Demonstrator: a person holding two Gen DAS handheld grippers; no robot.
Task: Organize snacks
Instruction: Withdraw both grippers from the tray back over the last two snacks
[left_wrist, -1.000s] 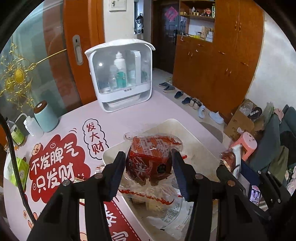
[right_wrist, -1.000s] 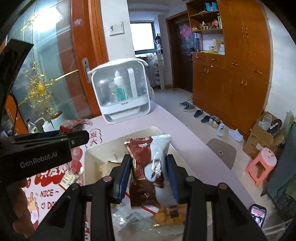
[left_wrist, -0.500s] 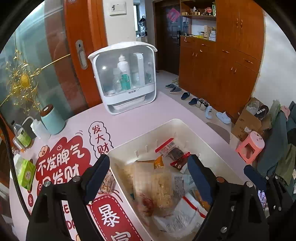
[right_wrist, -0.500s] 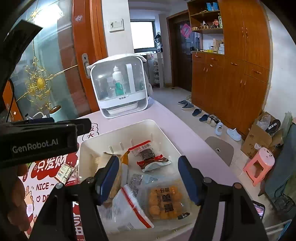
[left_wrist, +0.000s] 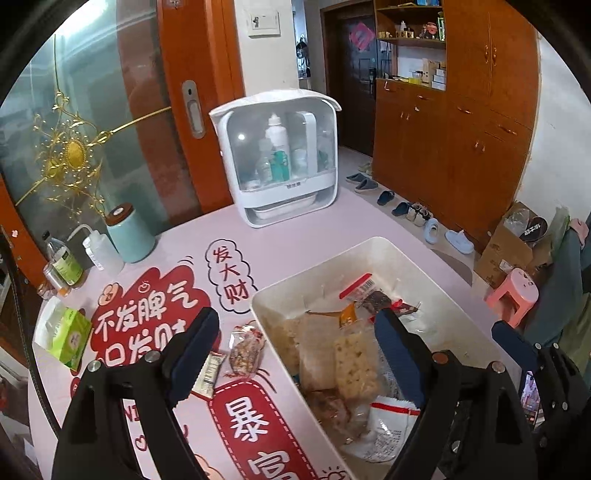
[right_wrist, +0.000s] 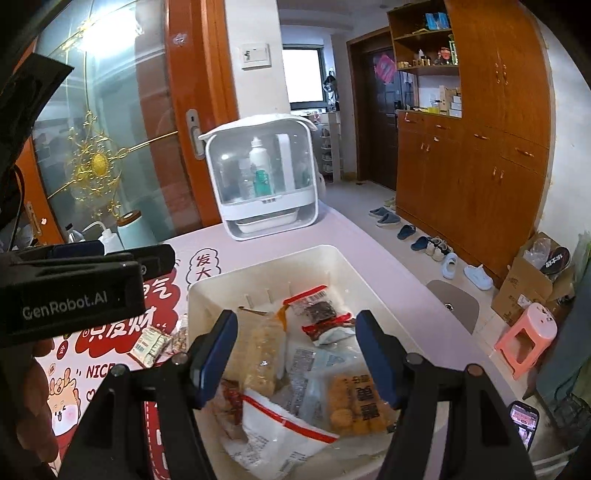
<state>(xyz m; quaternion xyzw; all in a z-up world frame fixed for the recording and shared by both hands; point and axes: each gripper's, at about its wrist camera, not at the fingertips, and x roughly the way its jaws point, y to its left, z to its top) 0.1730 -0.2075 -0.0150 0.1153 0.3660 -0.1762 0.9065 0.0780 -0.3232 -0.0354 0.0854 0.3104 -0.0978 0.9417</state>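
A cream plastic bin (left_wrist: 373, 247) (right_wrist: 266, 269) on the pink table holds several snack packets. My left gripper (left_wrist: 295, 354) is open and empty above the bin's left edge. My right gripper (right_wrist: 295, 354) is open and empty above the bin's contents, over a pale cracker packet (right_wrist: 262, 354) and a packet of orange biscuits (right_wrist: 354, 402). Two snack packets lie on the table left of the bin: a clear bag of mixed nuts (left_wrist: 245, 349) and a small white bar (left_wrist: 208, 373), which also shows in the right wrist view (right_wrist: 149, 345).
A white cosmetics cabinet (left_wrist: 277, 158) stands at the table's far side. A teal canister (left_wrist: 129, 232), bottles (left_wrist: 62, 262) and a green tissue box (left_wrist: 70, 338) sit at the left. The table's right edge drops to the floor, with a pink stool (left_wrist: 513, 295).
Both grippers opened and let their snack packets fall into the bin, the left a red one, the right a brown-and-white one. Both then rose and shifted slightly left.
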